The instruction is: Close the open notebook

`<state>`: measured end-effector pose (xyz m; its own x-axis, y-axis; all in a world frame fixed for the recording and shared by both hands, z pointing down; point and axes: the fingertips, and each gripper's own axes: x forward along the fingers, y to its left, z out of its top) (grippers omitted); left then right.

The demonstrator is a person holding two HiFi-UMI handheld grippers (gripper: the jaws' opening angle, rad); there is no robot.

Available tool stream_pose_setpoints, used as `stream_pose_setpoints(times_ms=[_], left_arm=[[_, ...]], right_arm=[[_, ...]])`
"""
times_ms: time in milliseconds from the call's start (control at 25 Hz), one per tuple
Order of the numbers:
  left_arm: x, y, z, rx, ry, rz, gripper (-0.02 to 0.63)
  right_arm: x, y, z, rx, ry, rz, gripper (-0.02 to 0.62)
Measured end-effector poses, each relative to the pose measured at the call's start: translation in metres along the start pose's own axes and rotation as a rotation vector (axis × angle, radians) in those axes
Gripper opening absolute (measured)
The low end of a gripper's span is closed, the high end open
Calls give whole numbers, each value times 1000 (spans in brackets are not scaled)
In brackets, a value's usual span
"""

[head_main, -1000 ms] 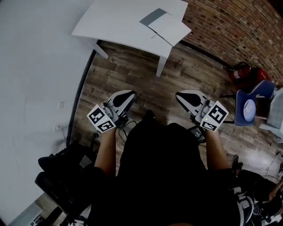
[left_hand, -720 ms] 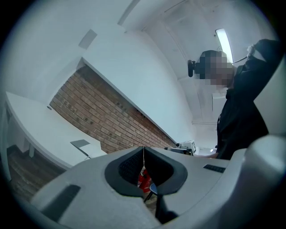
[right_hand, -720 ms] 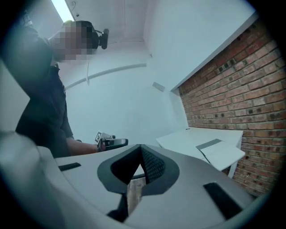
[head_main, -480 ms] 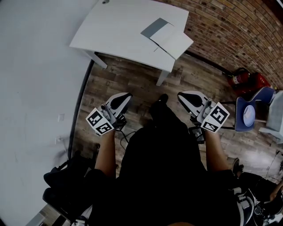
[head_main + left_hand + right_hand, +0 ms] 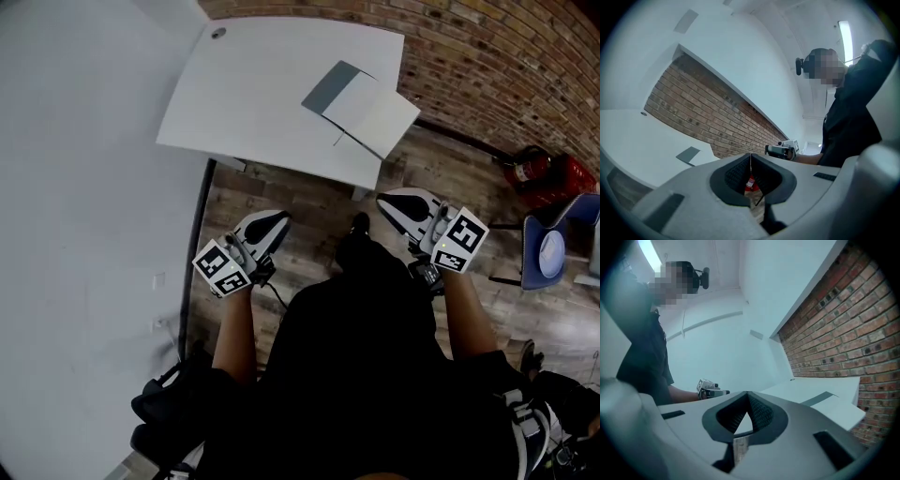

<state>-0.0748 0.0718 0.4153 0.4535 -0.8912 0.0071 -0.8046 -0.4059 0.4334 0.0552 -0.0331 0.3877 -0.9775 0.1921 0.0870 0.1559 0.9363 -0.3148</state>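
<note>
The open notebook (image 5: 361,105) lies on the near right corner of the white table (image 5: 253,94), its grey cover to the left and its white pages to the right, one corner past the table edge. Both grippers hang over the wooden floor short of the table, pointing level toward it. My left gripper (image 5: 278,220) is shut with nothing in it, its jaws meeting in a thin line (image 5: 750,157). My right gripper (image 5: 386,200) is shut and holds nothing (image 5: 747,394). The notebook (image 5: 689,153) shows small in the left gripper view and nearer (image 5: 832,404) in the right gripper view.
A brick wall (image 5: 506,66) runs behind the table, and a white wall (image 5: 75,187) stands at the left. A red fire extinguisher (image 5: 548,173) and a blue chair (image 5: 548,248) are on the floor at the right. The table has a small round hole (image 5: 217,33).
Both grippers have moved forward with the person toward the table, which now lies closer and larger in the head view. Both jaws stay shut.
</note>
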Motion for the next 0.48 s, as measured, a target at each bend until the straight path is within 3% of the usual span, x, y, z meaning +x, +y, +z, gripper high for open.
stream_pose_setpoints(times_ms=[480], left_arm=[[98,73,57,102,110,-77,20]], right_arm=[[17,-115,52,-3,-84,-62,6]])
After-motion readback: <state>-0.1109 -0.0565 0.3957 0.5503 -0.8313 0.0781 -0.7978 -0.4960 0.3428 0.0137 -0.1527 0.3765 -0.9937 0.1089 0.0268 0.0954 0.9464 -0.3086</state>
